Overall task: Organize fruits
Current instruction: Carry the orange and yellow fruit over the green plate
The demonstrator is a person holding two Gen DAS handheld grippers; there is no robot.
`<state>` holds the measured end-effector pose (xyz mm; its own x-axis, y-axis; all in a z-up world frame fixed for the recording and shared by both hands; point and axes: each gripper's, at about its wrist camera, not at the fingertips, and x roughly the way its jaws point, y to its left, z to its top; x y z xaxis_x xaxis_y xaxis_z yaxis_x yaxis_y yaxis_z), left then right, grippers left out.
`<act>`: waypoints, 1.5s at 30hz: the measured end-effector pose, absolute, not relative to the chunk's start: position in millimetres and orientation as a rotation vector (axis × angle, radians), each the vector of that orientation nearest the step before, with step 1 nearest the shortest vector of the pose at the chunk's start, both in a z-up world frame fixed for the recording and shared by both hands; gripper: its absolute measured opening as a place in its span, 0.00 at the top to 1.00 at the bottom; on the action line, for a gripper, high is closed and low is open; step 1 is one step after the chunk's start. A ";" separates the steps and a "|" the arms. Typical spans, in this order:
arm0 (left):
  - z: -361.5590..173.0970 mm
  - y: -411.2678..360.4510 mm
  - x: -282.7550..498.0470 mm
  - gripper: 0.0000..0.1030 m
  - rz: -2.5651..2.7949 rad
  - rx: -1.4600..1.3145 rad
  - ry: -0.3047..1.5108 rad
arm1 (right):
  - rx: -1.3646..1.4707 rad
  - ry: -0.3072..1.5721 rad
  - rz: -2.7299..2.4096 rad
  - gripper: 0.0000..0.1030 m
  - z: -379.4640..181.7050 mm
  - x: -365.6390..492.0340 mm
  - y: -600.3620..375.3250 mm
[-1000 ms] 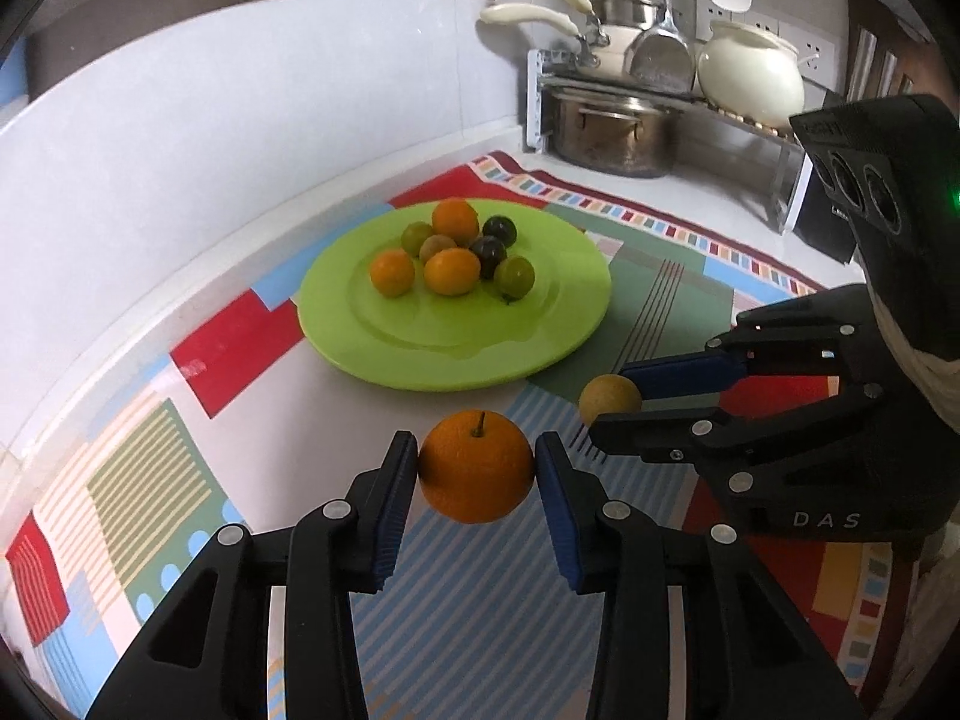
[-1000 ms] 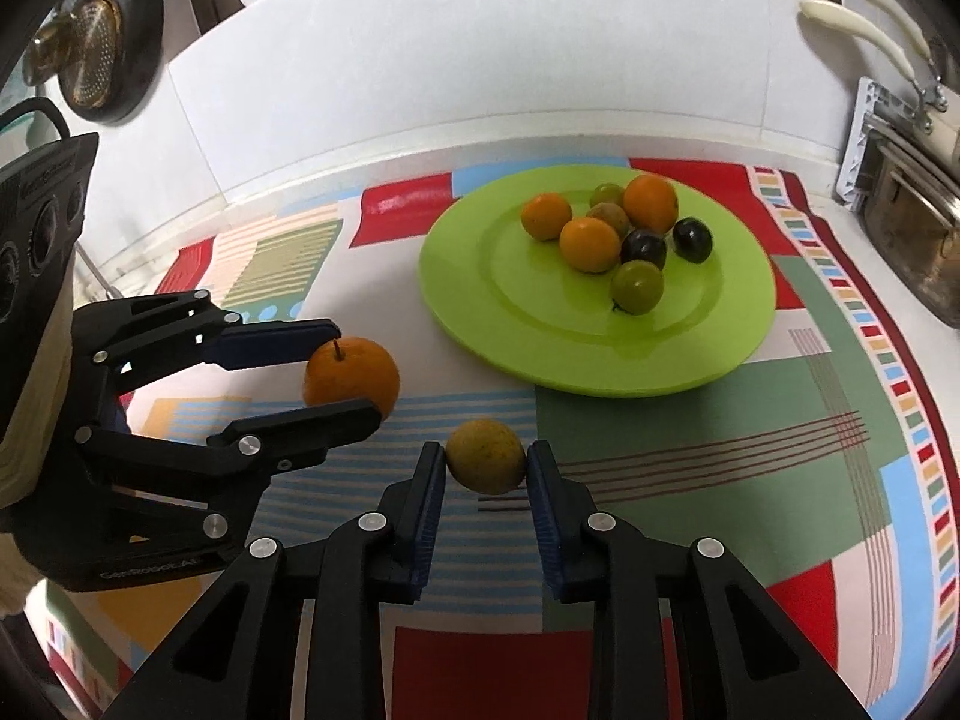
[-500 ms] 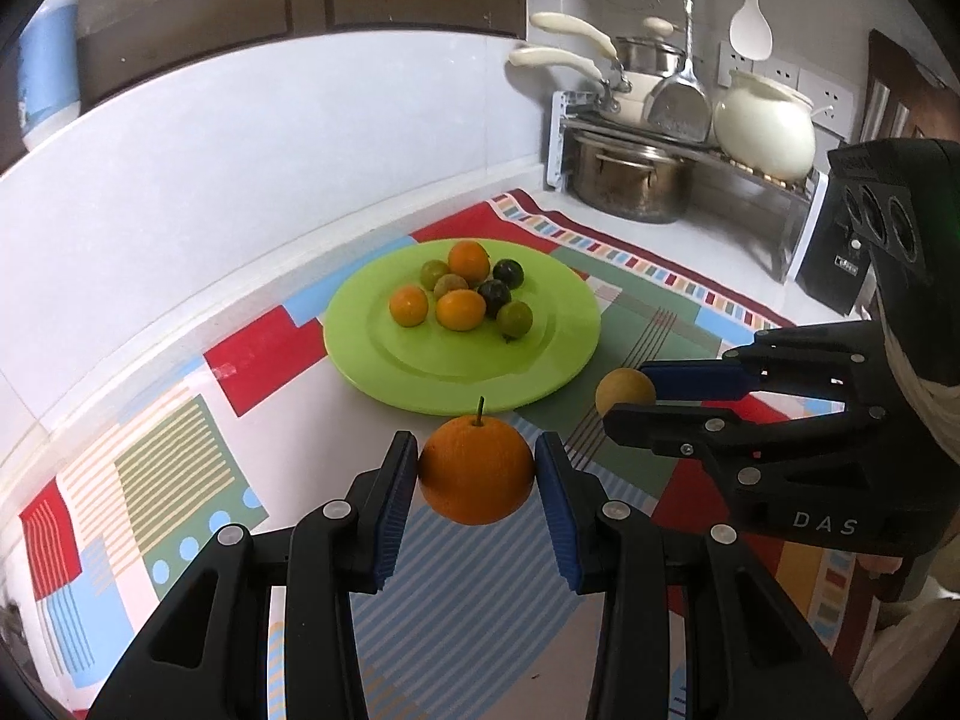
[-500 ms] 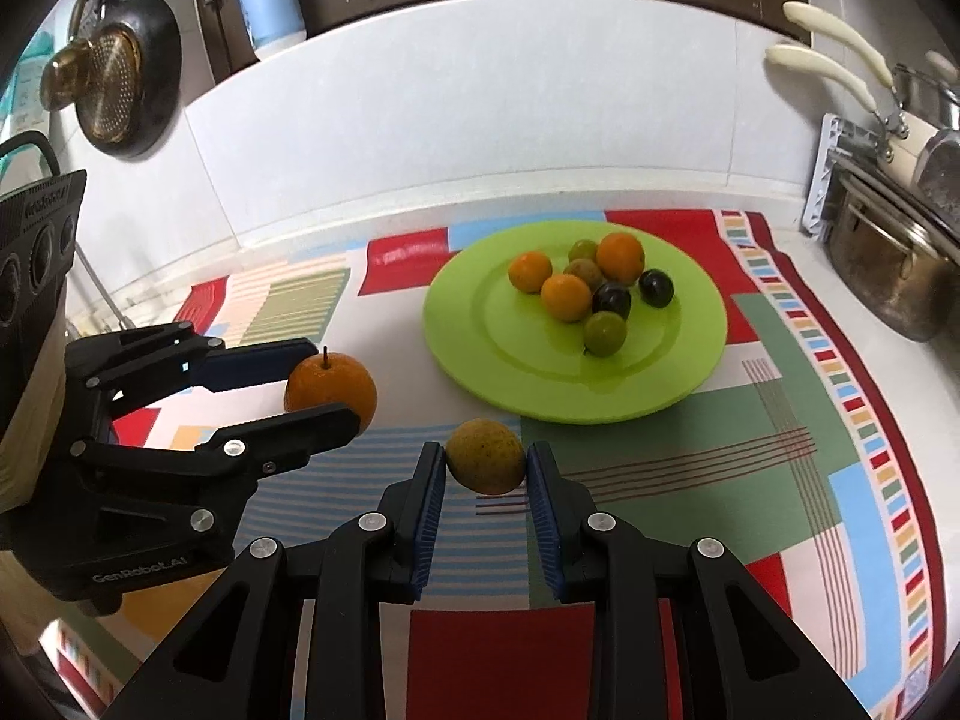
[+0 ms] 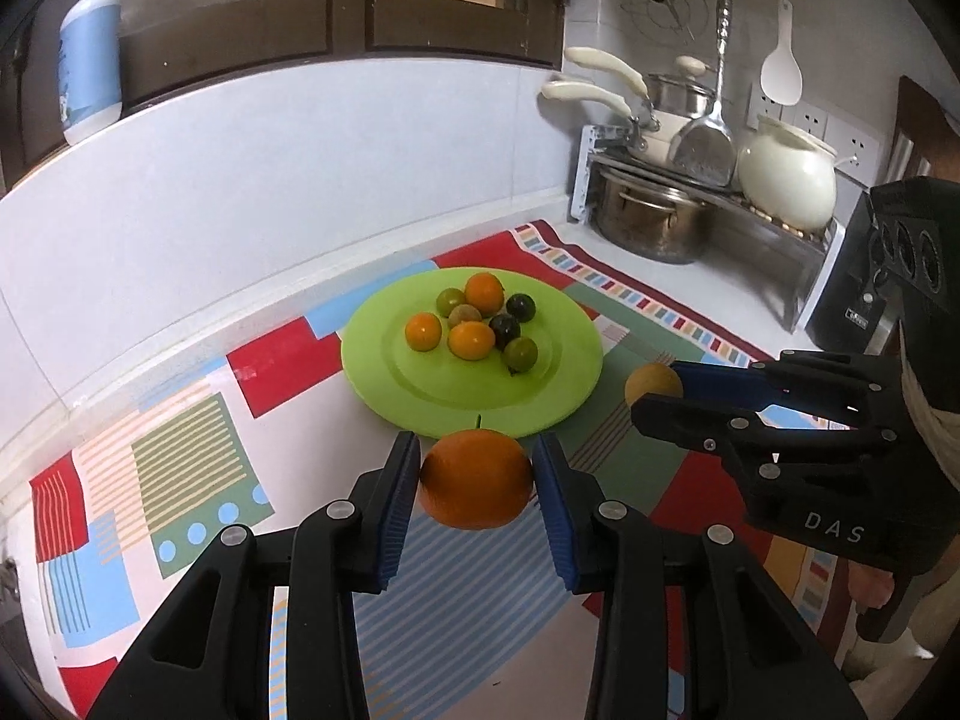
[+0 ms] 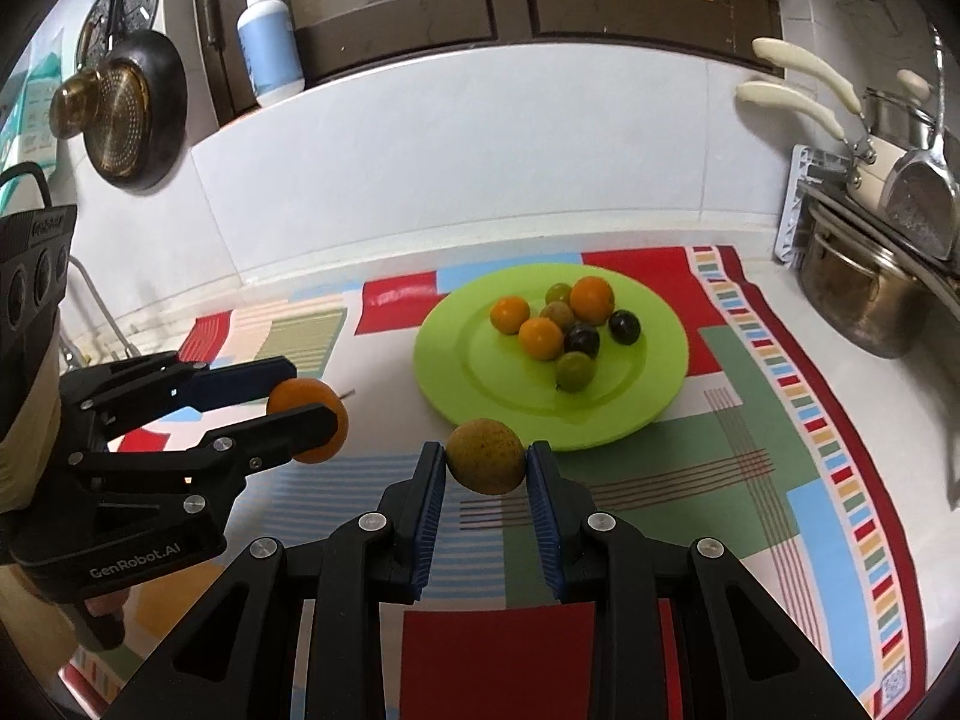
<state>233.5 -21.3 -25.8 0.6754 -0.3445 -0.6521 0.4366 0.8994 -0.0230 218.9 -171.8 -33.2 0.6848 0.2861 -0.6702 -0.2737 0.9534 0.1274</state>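
My left gripper (image 5: 475, 480) is shut on an orange (image 5: 476, 478) with a short stem and holds it in the air, short of the green plate (image 5: 390, 378). My right gripper (image 6: 486, 459) is shut on a yellow-brown fruit (image 6: 486, 456), also lifted, near the plate's (image 6: 660, 384) front rim. The plate holds several small orange, green and dark fruits (image 5: 474, 324). The left gripper with its orange (image 6: 309, 411) also shows at the left of the right wrist view. The right gripper with its fruit (image 5: 653, 383) shows at the right of the left wrist view.
A colourful patterned mat (image 6: 780, 420) covers the counter. A rack with steel pots (image 5: 654, 222) and a white pot (image 5: 786, 174) stands at the back right. A white backsplash wall (image 5: 300, 180) runs behind the plate. A soap bottle (image 6: 267, 36) stands on the ledge.
Both grippers have risen and drawn back from the plate, each still holding its fruit. The plate now looks smaller and farther away.
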 end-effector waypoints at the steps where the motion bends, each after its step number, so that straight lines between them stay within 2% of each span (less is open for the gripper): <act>1: -24.9 -22.0 234.0 0.63 -0.438 0.137 0.702 | 0.017 0.749 0.309 0.72 -31.8 219.7 -173.0; 25: 1.1 -42.6 270.8 0.63 -0.400 0.115 0.639 | 0.030 0.676 0.245 0.72 -4.1 253.7 -198.1; 45: -33.8 -52.2 338.7 0.63 -0.381 0.105 0.764 | 0.009 0.768 0.214 0.72 -32.2 315.5 -206.9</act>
<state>338.7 -52.2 -33.8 0.6578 -0.2978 -0.6918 0.3734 0.9266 -0.0438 315.5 -206.9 -32.2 0.6986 0.1956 -0.6883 -0.1889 0.9782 0.0862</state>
